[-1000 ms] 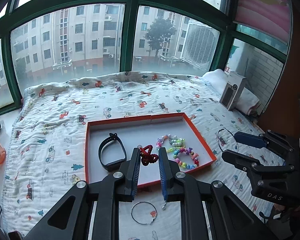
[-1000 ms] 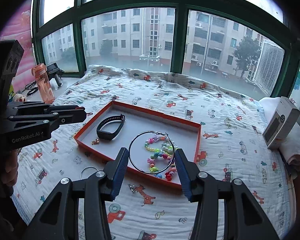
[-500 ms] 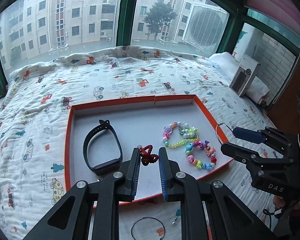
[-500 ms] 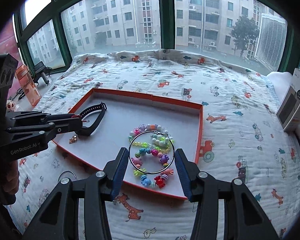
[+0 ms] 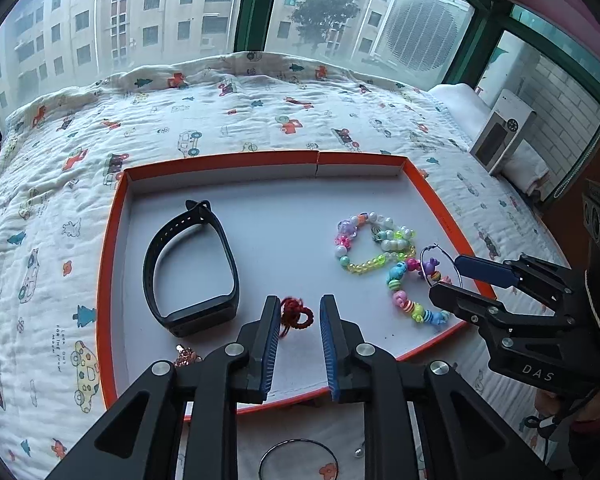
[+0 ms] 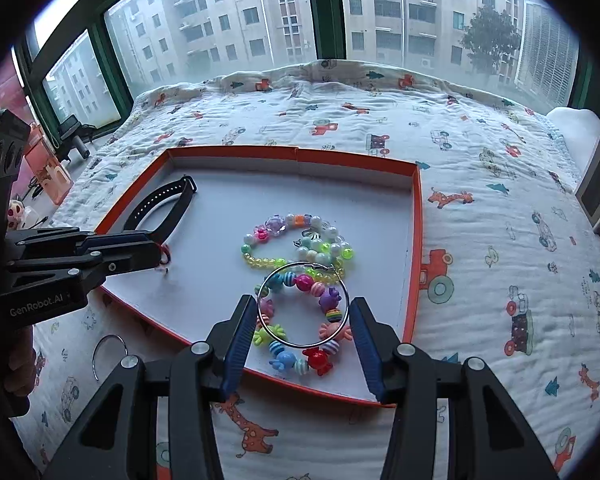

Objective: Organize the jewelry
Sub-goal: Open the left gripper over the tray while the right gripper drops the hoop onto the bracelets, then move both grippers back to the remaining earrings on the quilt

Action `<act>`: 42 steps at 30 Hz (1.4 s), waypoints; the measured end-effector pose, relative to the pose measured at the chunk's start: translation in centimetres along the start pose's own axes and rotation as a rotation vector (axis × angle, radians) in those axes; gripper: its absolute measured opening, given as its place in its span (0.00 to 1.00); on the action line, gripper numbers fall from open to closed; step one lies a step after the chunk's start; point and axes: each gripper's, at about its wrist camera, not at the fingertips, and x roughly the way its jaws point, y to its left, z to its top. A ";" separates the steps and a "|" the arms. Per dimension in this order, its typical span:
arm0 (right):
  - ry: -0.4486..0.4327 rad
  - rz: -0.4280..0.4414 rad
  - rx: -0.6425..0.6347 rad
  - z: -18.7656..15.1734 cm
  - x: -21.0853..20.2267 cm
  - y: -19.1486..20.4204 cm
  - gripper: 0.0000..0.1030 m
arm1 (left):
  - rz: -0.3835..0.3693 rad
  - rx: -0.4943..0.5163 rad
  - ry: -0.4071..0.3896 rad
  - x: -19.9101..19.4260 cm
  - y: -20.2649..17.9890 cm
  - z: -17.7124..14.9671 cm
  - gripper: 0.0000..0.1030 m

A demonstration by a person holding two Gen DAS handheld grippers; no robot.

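While the left gripper (image 5: 299, 322) opens, a small knotted red cord bracelet (image 5: 295, 314) sits loose between its pads; the right gripper (image 6: 303, 312) clamps a thin silver hoop (image 6: 302, 305).

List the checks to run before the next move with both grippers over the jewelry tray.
1. Left gripper over the orange tray: ok.
2. Its jaws are opening; red knotted cord free of both pads: not ok, it touches one.
3. Right gripper clamped on the silver hoop: ok.
4. Hoop over the tray, above the beaded bracelets: ok.
5. All jewelry in the tray: not ok, a second hoop lies on the blanket.
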 end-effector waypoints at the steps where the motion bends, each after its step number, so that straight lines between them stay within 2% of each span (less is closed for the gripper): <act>1: 0.003 0.002 0.002 -0.1 0.0 -0.1 0.52 | -0.001 -0.002 0.001 0.0 0.0 0.0 0.26; 5: 0.008 0.005 0.013 -0.1 0.3 -0.3 0.52 | 0.001 -0.004 0.003 0.2 0.0 -0.1 0.32; 12: 0.022 0.010 0.016 -0.4 0.7 -0.6 0.52 | 0.012 -0.009 -0.005 -0.8 0.1 -0.6 0.33; 15: 0.028 0.009 0.013 -0.4 0.9 -0.6 0.52 | 0.020 -0.010 -0.014 -1.6 0.1 -0.9 0.40; 17: 0.026 0.002 0.007 -0.4 0.8 -0.5 0.53 | 0.022 -0.011 -0.025 -2.3 0.2 -1.2 0.49; 21: 0.012 -0.001 0.007 -0.4 0.0 -0.4 0.54 | 0.020 -0.012 -0.030 -3.7 0.3 -2.1 0.51; 27: -0.012 0.002 -0.014 -0.6 -2.3 0.3 0.55 | 0.023 0.022 -0.008 -5.7 0.1 -4.7 0.53; 29: -0.015 0.000 -0.020 -0.8 -3.0 0.6 0.55 | 0.022 0.033 0.007 -6.1 -0.2 -6.0 0.60; 33: -0.018 0.011 -0.025 -1.6 -3.9 1.3 0.55 | 0.033 0.045 0.040 -6.3 -0.8 -8.4 0.66; 42: 0.022 0.033 -0.022 -3.9 -4.0 2.3 0.55 | 0.068 0.034 0.056 -4.8 -1.3 -10.4 0.66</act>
